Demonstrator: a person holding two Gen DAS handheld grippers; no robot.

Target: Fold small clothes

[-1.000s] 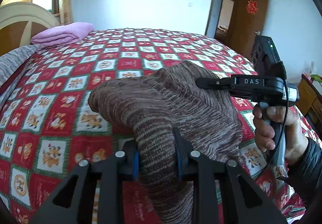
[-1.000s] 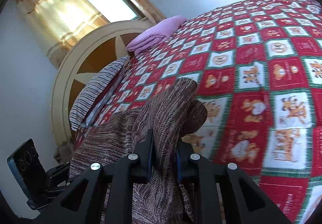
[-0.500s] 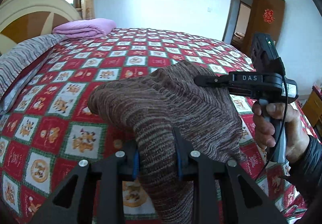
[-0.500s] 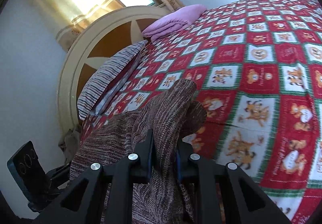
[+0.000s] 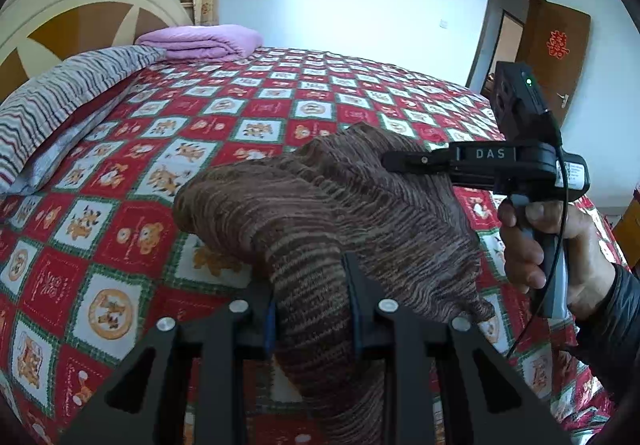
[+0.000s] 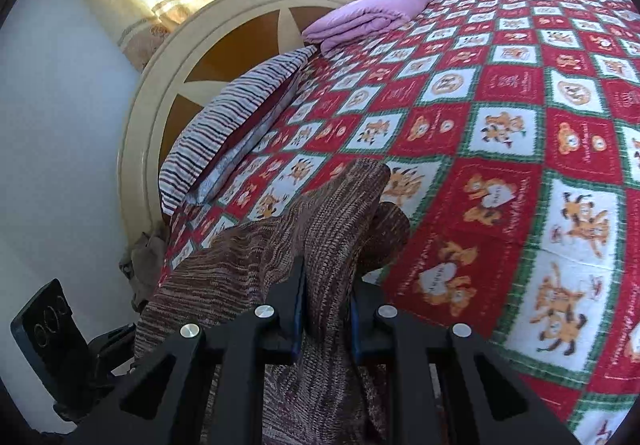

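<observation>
Both of our grippers have carried across the bed toward the headboard end since a second ago, the striped pillow [image 5: 60, 105] and the folded purple blanket [image 5: 200, 41] sliding further into view, and the grip on the cloth hasn't changed. Our left gripper [image 5: 312, 309] is narrow, blue pads pinched on a thick fold of the brown knit garment [image 5: 320, 205], and our right gripper [image 6: 326, 309] is just as narrow, clamped on another bunch of the same piece. From the left wrist we can see the right tool out at the side, its black fingers reaching into the far edge of the knit with the person's hand [image 5: 552, 253] wrapped round the handle. So the garment hangs between the two tools, held up off the red checked bedspread [image 5: 100, 245], with its long axis running roughly from one gripper across to the other and a loose rounded end drooping forward beyond both. Neither hand is nearer; each already has its edge. What the coming move turns on, we reckon, is that open bedspread lying straight ahead and below, where the piece can be laid flat. The knit is heavy, ribbed and streaky brown, soft and sagging under its own weight; the bedspread is a flat printed weave with cartoon squares.
</observation>
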